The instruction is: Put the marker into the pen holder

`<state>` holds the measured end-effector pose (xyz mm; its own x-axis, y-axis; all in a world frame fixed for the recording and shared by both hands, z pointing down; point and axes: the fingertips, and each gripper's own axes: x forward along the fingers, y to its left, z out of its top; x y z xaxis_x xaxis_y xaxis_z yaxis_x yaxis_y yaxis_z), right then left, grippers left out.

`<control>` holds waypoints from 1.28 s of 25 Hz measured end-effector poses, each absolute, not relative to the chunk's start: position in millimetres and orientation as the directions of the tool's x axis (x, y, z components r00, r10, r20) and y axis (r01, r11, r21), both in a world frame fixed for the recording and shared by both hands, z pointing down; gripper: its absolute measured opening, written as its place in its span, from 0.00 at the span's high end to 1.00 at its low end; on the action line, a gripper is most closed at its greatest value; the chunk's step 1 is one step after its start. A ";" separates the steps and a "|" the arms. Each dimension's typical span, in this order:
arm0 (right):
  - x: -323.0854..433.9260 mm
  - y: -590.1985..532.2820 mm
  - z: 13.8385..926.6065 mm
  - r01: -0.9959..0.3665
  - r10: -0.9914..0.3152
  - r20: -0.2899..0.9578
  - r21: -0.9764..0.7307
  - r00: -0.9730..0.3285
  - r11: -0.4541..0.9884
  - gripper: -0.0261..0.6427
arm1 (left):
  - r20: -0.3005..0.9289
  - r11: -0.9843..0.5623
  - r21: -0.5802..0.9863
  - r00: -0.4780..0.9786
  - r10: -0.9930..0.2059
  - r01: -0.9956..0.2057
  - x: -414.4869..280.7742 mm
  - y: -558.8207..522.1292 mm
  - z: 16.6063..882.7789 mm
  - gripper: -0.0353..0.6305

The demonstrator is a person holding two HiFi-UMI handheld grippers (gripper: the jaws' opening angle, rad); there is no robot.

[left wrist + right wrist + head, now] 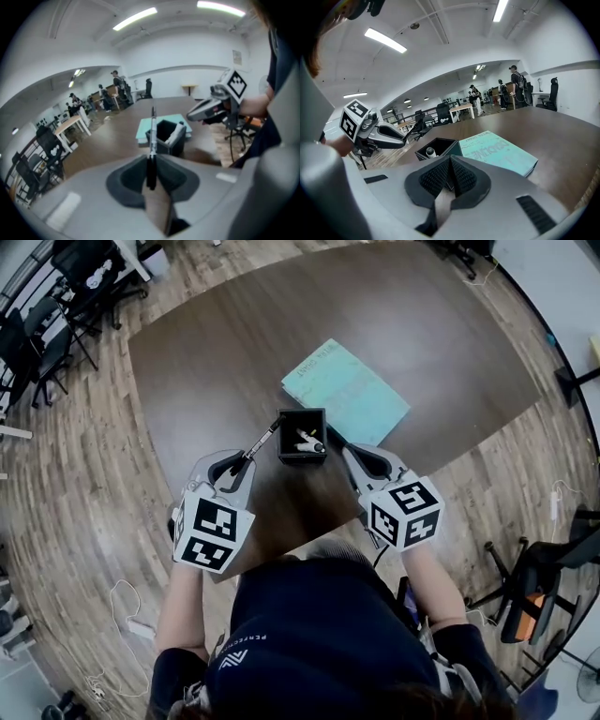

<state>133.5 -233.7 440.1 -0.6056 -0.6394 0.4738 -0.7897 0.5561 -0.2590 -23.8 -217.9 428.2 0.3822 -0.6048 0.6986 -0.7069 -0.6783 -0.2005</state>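
Left gripper [241, 465]: clamped on marker [263, 441]
Right gripper [349, 452]: jaws together, empty
Pen holder [301, 458]: black, on table [206, 362], marker tip at its corner, teal book [349, 390] just behind

Head cam sits up above the person and looks steeply down, far enough off that the whole tabletop [234, 362] fits in. The left gripper [151, 163] cam rides low behind its own fingers [131, 180], looking out along the marker [152, 136] and across the tabletop, with the pen holder [166, 146] close ahead. The right gripper [450, 160] cam comes in from the other side, just as low and close. All three share the pen holder and the teal book [499, 152], and each gripper cam catches the other gripper.
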 end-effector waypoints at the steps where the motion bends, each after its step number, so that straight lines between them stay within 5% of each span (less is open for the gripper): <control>1: 133.9 -235.1 440.3 -0.788 -0.637 0.475 -0.259 -0.608 0.559 0.96 | 0.708 -0.682 -0.218 0.368 -0.603 -0.698 -23.6 -219.3 428.5 0.85; 12: 136.6 -247.2 441.4 -0.780 -0.630 0.474 -0.254 -0.616 0.572 0.96 | 0.772 -0.745 -0.486 0.175 -0.611 -0.458 -27.2 -235.5 423.2 0.85; 32: 145.1 -247.8 444.7 -0.781 -0.632 0.469 -0.270 -0.617 0.563 0.96 | 0.746 -0.744 -0.653 -0.048 -0.664 0.141 -11.2 -258.5 427.8 0.85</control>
<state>145.1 -247.8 444.7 -0.6171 -0.6315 0.4694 -0.7814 0.5625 -0.2703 -11.2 -258.5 427.8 -0.0480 -0.6643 0.7459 0.1411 -0.7438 -0.6533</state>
